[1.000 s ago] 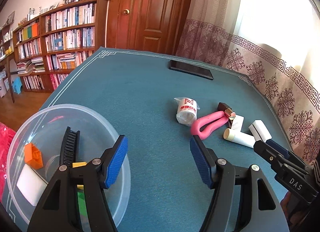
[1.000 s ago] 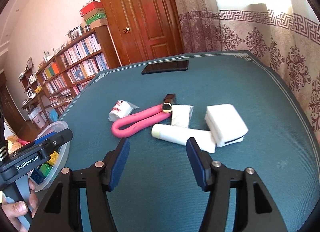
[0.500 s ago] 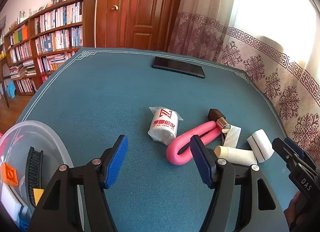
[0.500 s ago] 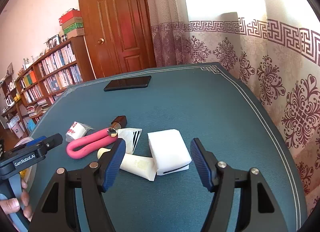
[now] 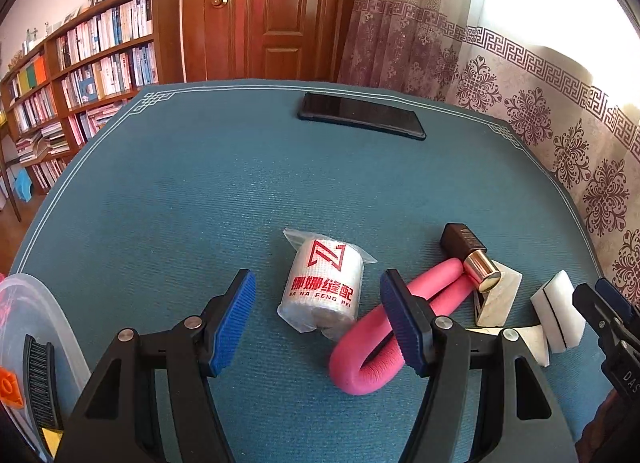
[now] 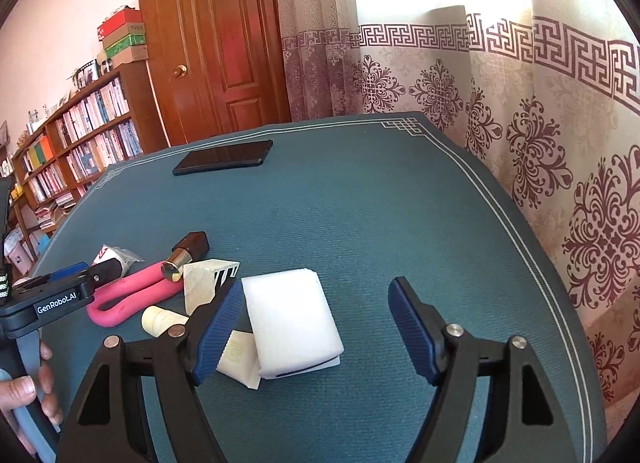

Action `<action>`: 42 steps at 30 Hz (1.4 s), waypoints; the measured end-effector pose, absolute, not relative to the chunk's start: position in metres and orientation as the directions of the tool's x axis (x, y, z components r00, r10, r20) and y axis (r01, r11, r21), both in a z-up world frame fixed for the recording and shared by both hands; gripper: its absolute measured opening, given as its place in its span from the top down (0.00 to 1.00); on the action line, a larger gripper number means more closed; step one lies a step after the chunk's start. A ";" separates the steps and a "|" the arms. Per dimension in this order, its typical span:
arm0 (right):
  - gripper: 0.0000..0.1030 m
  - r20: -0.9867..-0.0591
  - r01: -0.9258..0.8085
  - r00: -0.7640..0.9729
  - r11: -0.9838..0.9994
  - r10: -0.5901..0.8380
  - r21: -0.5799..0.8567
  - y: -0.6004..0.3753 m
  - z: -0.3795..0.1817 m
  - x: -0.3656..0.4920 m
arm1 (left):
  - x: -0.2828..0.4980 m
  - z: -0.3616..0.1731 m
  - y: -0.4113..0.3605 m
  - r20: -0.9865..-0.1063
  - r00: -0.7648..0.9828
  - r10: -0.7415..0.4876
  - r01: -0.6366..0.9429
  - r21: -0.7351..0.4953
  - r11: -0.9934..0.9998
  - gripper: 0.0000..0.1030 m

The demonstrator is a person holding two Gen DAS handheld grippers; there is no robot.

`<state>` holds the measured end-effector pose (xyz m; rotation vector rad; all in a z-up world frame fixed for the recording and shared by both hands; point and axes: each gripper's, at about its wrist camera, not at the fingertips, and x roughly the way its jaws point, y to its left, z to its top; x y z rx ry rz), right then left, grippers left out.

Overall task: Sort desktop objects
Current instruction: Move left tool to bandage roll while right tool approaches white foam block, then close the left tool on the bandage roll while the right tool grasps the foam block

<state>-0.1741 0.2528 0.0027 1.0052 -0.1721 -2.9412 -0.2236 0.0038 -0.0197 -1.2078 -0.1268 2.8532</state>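
Risk of a fouled grasp exists because the left tool, spread wide around the wrapped white roll on the desk, has one finger touching the pink loop, while the right tool, also wide, straddles the white block.

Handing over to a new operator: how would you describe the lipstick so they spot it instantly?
On the teal table, look in the cluster near the curtain side. The lipstick lies across the pink foam loop; it is the only dark brown case with a shiny gold end.
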 end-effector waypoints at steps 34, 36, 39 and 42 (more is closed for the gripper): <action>0.43 -0.692 0.043 -0.710 -0.989 -0.131 0.143 0.243 -0.026 -0.194 | -0.233 -0.035 -0.004 -0.710 -0.695 0.114 0.002 -0.161 -0.987 0.34; 0.44 -0.693 0.046 -0.708 -0.989 -0.133 0.144 0.243 -0.027 -0.194 | -0.234 -0.035 -0.003 -0.709 -0.696 0.108 0.007 -0.157 -0.988 0.37; 0.44 -0.693 0.049 -0.707 -0.987 -0.143 0.153 0.245 -0.028 -0.194 | -0.234 -0.035 -0.004 -0.708 -0.699 0.098 0.018 -0.154 -0.988 0.42; 0.44 -0.691 0.052 -0.707 -0.985 -0.151 0.162 0.246 -0.028 -0.193 | -0.234 -0.036 -0.005 -0.707 -0.701 0.094 0.025 -0.156 -0.987 0.49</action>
